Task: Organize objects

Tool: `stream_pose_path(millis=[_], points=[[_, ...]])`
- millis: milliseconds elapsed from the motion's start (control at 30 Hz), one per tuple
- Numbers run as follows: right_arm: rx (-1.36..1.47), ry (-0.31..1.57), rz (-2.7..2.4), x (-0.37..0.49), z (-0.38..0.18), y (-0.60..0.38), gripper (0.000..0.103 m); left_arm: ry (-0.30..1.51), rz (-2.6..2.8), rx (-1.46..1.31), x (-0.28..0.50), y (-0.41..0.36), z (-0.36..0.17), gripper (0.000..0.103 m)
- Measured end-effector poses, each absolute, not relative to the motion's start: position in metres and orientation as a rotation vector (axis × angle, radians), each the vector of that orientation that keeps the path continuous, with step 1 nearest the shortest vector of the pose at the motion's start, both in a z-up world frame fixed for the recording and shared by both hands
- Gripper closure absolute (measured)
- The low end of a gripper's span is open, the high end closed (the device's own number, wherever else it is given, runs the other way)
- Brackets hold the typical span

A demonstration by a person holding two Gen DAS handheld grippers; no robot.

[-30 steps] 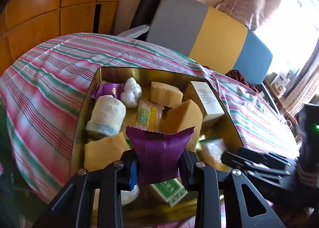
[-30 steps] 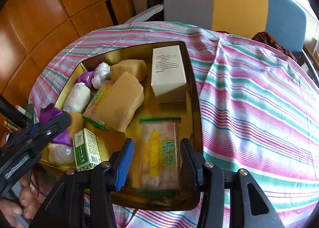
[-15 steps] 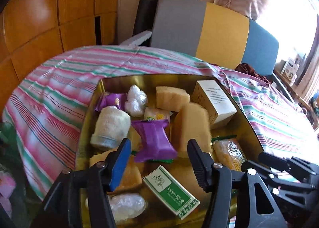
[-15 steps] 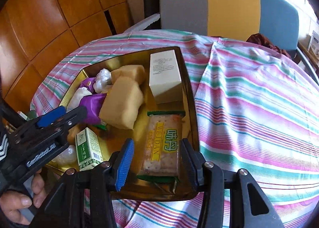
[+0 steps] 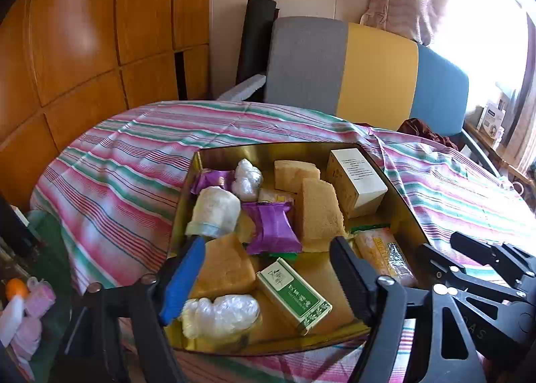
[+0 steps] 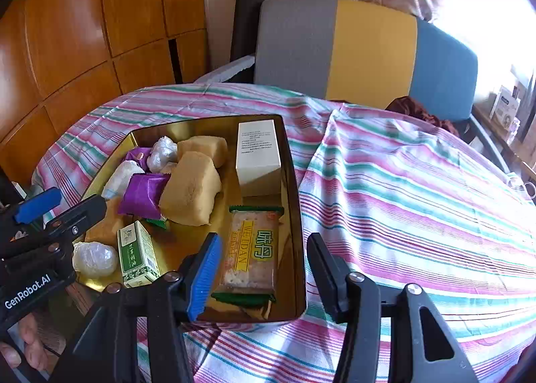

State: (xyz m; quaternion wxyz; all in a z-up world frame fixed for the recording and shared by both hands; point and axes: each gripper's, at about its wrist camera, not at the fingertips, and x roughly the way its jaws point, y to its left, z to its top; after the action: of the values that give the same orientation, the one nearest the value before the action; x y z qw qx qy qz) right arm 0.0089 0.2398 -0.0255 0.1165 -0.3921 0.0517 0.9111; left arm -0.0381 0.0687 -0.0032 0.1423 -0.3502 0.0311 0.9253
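Everything we can see lies in the tray [image 6: 294, 182] on the table [image 6: 418, 202]; both left tongs [image 5: 264, 269] and right tongs [image 6: 264, 265] gape wide, empty; nothing seems left out.

my left gripper [image 5: 266, 269] covers the near left corner of the gold tray [image 5: 402, 202] and part of the clear wrapped lump [image 5: 219, 314] at 7 o'clock. a green-edged packet [image 5: 288, 255] shows only as a sliver under the purple packet [image 5: 273, 227]. the print on the white box [image 5: 356, 182] is too small for me to read. in my right view the cracker packet [image 6: 251, 249] hides a second green packet [image 6: 243, 299] beneath it. at 2 o'clock the window [image 5: 485, 24] is blown out to white. the clutter [image 5: 20, 302] at 8 o'clock is blurred and cut off.
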Motion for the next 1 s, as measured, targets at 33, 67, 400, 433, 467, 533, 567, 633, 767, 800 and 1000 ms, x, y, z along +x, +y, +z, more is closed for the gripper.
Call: stream_pose_path(millis=[33,67,400,433,467,533,567,633,767,800,1000], points=[[-1.138,0.147,2.665,0.011,-0.024,0.239,0.048,0.093,2.672,-1.009,-0.036,0.068,-0.002,0.020],[-1.124,0.141,2.664,0.014,-0.022,0.238,0.048,0.093,2.674,-1.007,-0.034,0.068,-0.001,0.018],[-1.064,0.106,2.640,0.034,-0.007,0.230,0.048,0.085,2.707,-0.989,-0.019,0.058,0.007,0.000],[-1.062,0.098,2.628,0.036,-0.007,0.230,0.048,0.086,2.706,-0.998,-0.018,0.057,0.007,0.000],[-1.054,0.081,2.606,0.039,-0.007,0.231,0.048,0.087,2.703,-1.008,-0.019,0.056,0.006,0.000],[-1.034,0.032,2.549,0.043,-0.009,0.233,0.045,0.090,2.707,-1.030,-0.019,0.055,0.004,0.000],[-1.025,-0.002,2.515,0.044,-0.012,0.235,0.045,0.095,2.711,-1.043,-0.019,0.054,0.002,0.000],[-1.018,-0.049,2.474,0.046,-0.016,0.237,0.045,0.101,2.704,-1.060,-0.018,0.054,-0.001,0.000],[-1.047,0.012,2.533,0.045,-0.018,0.239,0.043,0.128,2.721,-1.057,-0.016,0.053,-0.004,0.000],[-1.058,0.018,2.549,0.042,-0.018,0.238,0.043,0.131,2.723,-1.056,-0.014,0.052,-0.004,0.000],[-1.119,0.067,2.578,0.021,-0.020,0.230,0.043,0.079,2.754,-1.018,-0.012,0.038,-0.002,0.000]])
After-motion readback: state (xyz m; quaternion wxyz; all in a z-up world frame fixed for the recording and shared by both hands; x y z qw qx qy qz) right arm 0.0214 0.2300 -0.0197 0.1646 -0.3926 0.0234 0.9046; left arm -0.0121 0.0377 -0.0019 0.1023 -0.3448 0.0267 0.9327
